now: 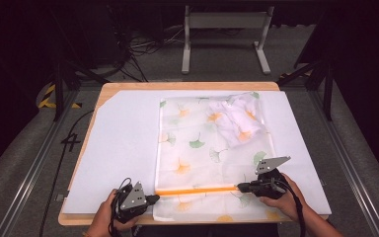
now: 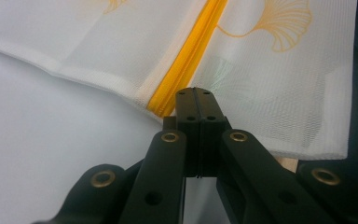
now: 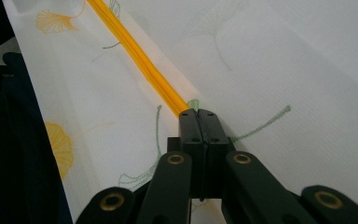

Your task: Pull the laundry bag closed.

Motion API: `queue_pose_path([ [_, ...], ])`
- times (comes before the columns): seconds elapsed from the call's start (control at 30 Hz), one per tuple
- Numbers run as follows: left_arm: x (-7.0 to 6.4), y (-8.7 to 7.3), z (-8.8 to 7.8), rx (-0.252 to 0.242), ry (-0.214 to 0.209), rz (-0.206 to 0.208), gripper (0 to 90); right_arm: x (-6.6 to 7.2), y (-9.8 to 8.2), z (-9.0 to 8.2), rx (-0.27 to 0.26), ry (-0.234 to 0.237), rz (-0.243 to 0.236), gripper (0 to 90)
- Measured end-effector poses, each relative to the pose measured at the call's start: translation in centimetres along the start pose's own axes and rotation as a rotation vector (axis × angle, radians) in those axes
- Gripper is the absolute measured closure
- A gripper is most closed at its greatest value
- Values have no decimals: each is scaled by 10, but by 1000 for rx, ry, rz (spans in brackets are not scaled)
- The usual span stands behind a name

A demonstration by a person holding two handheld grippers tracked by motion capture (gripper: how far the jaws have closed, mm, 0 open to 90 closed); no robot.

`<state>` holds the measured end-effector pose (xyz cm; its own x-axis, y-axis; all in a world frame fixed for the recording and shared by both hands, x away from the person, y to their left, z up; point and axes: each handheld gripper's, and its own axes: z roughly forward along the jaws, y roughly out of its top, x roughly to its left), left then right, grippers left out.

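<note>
At the mesh laundry bag's (image 1: 202, 148) orange zipper (image 1: 197, 189), both grippers, left (image 1: 153, 199) and right (image 1: 242, 187), are pinching shut; the slider (image 3: 193, 103) is risking a snag on loose mesh.

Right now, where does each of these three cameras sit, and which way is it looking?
High view: above the person's side, looking forward and down on the table; shows both hands, left gripper and right gripper.
Left gripper view: rides that gripper, facing the mesh bag.
Right gripper view: likewise.
All share the orange zipper.
</note>
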<state>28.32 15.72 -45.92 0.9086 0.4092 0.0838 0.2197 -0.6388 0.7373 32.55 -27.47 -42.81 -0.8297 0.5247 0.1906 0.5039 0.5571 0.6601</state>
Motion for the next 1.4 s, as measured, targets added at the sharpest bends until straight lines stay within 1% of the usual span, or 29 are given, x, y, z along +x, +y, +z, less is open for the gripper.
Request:
queue_pose_path([
  [0.4,0,0,0,-1,-2,-4,900,-9,-10,-16,-11,-41,24,900],
  [0.43,1,0,0,-2,-3,-3,900,-10,-12,-17,-15,-41,32,900],
  [0.73,1,-1,0,-3,-4,-11,900,-15,-21,-29,-11,-74,49,900],
  [0.83,1,-1,0,-4,-5,-9,900,-18,-24,-33,-20,-66,63,900],
  [0.9,1,-1,0,-3,-4,-11,900,-19,-25,-34,-16,-77,63,900],
  [0.93,1,-1,0,-3,-3,-10,900,-19,-26,-35,-17,-73,67,900],
  [0.97,1,-1,0,-3,-4,-12,900,-18,-27,-35,-13,-83,63,900],
  [1.1,1,-1,0,-3,-3,-12,900,-21,-29,-41,-22,-94,70,900],
  [1.23,1,-1,0,-5,-3,-12,900,-25,-33,-50,-47,-107,89,900],
  [1.33,1,-1,0,-5,-3,-13,900,-27,-37,-55,-56,-115,101,900],
  [1.4,1,-1,0,-5,-3,-14,900,-28,-38,-58,-52,-124,101,900],
])
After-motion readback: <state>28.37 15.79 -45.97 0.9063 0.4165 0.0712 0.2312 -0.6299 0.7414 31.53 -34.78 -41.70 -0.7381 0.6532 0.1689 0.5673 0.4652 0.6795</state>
